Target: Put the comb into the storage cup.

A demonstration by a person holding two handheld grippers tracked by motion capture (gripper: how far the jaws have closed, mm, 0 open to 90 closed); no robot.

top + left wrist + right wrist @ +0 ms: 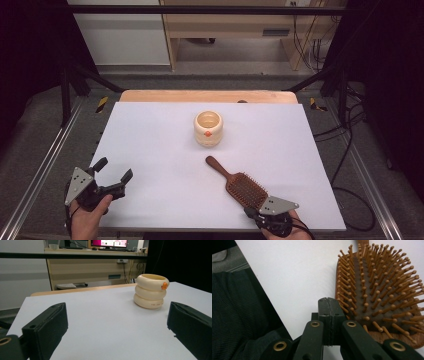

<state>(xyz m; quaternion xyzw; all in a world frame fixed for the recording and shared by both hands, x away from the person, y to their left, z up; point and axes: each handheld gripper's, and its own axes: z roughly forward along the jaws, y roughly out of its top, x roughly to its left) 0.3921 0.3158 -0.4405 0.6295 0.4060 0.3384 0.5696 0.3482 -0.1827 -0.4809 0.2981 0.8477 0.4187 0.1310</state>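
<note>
- The right gripper (329, 301) has its two black jaws pressed flat together with nothing between them; their tip sits at the near left edge of the hairbrush's bristle pad.
- The left gripper (117, 322) stands wide apart over bare table, its pads gripping nothing.
- The wooden hairbrush (241, 186) lies bristles up on the white table top (160, 150), near the front right; its handle points away from the person toward the middle, and its head lies just in front of the right gripper (252, 212).
- The left gripper (114, 169) rests at the front left corner, well apart from the brush, held by a hand (89, 220).
- A cream ringed cup (208, 128) with an orange dot stands upright near the table's middle, beyond the brush handle and not touching it; from the left gripper view the cup (150, 291) sits ahead, to the right.
</note>
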